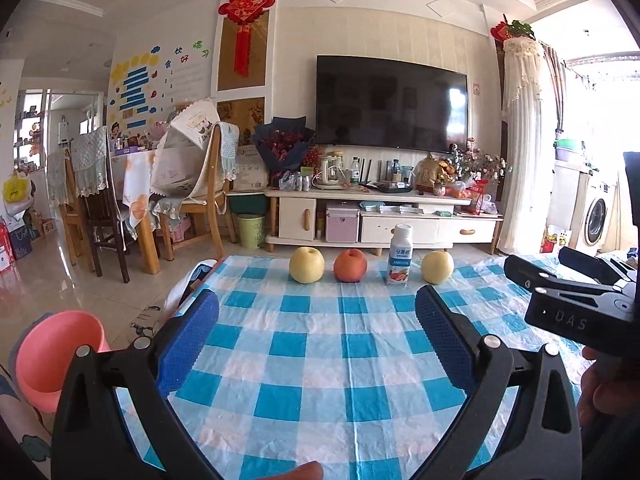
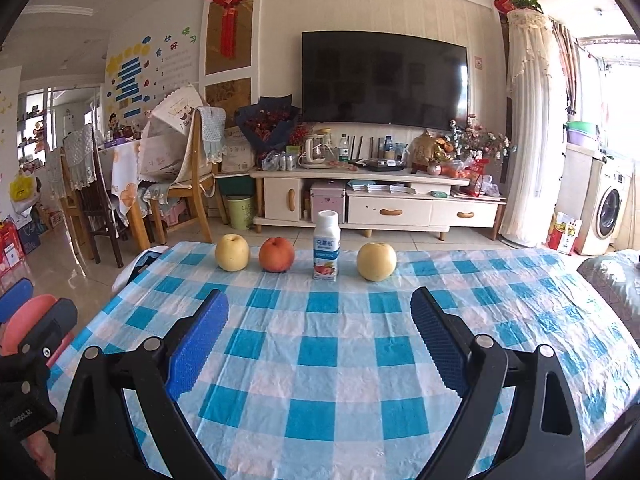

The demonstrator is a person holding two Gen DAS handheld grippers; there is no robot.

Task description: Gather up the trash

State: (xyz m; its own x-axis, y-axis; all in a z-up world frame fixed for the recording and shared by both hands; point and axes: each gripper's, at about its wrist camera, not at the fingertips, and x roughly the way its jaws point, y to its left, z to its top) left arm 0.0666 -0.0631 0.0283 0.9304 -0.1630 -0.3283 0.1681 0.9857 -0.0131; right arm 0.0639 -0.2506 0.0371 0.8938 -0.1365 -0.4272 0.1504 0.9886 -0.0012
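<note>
A white yogurt bottle (image 1: 400,256) (image 2: 327,245) stands upright at the far edge of the blue-checked table (image 1: 320,360) (image 2: 320,360), in a row with fruit. My left gripper (image 1: 316,312) is open and empty, well short of the bottle. My right gripper (image 2: 318,312) is open and empty too, also well short of it. A pink bin (image 1: 56,356) (image 2: 28,320) stands on the floor left of the table. The right gripper's body shows at the right edge of the left wrist view (image 1: 576,300).
A yellow pear (image 1: 307,265) (image 2: 232,255), a red apple (image 1: 350,265) (image 2: 277,255) and another yellow pear (image 1: 437,267) (image 2: 376,261) flank the bottle. Beyond the table stand a TV cabinet (image 2: 380,208), a green bin (image 1: 250,231) and dining chairs (image 1: 200,200).
</note>
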